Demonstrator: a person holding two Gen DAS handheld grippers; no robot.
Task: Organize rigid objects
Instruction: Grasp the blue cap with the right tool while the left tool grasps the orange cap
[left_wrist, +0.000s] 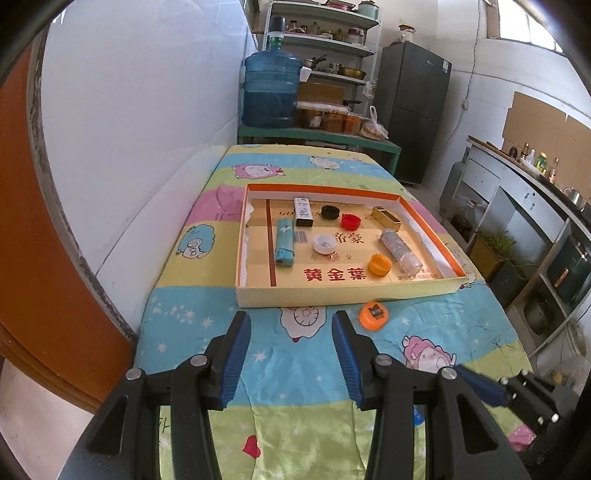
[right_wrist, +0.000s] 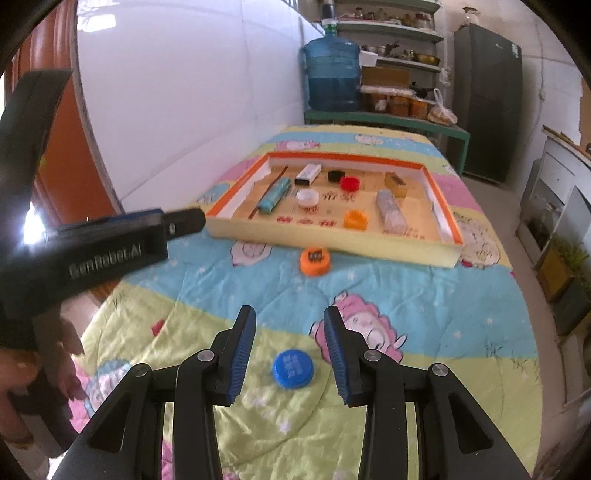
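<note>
A shallow cardboard tray (left_wrist: 332, 291) lies on the cartoon-print quilt and holds several caps, small boxes and a clear cylinder (left_wrist: 400, 249). An orange cap (left_wrist: 373, 314) sits on the quilt just outside the tray's near wall, ahead and to the right of my open, empty left gripper (left_wrist: 291, 321). In the right wrist view a blue cap (right_wrist: 293, 368) lies flat on the quilt between the fingers of my right gripper (right_wrist: 289, 314), with a gap on each side, so the pads are not touching it. The orange cap (right_wrist: 315, 260) is further ahead, in front of the tray (right_wrist: 332, 243).
The left gripper (right_wrist: 184, 223) and the person's hand (right_wrist: 22, 369) fill the left side of the right wrist view. A white wall runs along the table's left edge. A water jug (left_wrist: 271, 88), shelves and a fridge stand beyond the table's far end, and a counter lines the right.
</note>
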